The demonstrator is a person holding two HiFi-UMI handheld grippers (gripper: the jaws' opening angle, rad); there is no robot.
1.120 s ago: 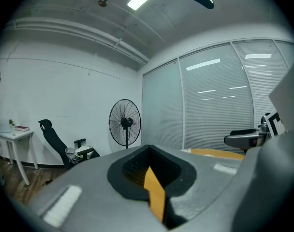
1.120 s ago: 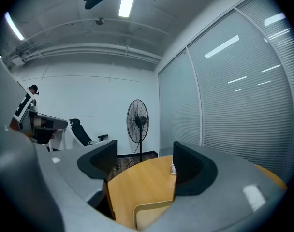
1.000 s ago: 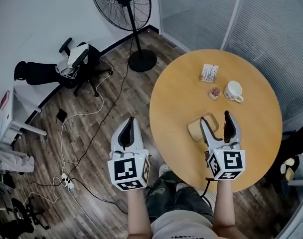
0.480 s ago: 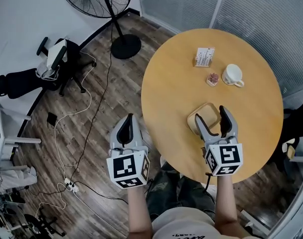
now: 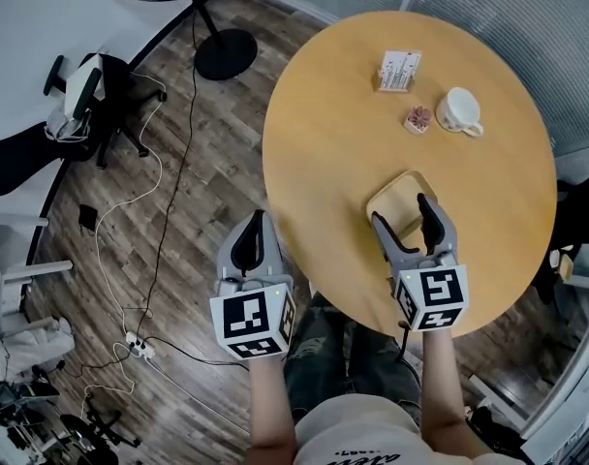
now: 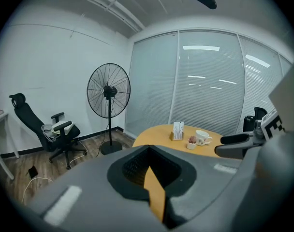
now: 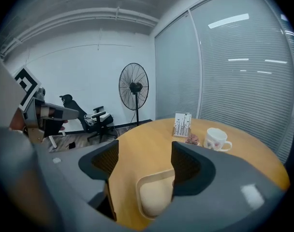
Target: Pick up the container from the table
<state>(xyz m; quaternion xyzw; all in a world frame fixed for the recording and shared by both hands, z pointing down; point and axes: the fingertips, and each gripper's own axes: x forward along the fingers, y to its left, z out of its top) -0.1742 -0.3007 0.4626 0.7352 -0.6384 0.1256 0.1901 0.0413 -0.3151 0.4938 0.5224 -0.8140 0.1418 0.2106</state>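
both grippers are coming down versus a second ago, and the black standing fan (image 5: 226,53) is sliding mostly out of the top of the head view. right gripper (image 5: 401,211) (image 7: 144,153) is hanging over the round wooden table (image 5: 324,143). its jaws have just been closing a little but are standing wide apart, with no pad pressing on anything. beige rounded-square shallow container (image 5: 396,194) (image 7: 154,197) is lying flat on the table near the person's edge. its near part is sitting between and under those jaws, and the right-hand jaw is overlapping its rim. left gripper (image 5: 254,223) (image 6: 149,166) is hovering off the table's edge above the wood floor, jaws together, gripping nothing. white mug (image 5: 459,109), small pink-topped pot (image 5: 418,117) and striped card stand (image 5: 399,69) are sitting well apart from the container, on the far side.
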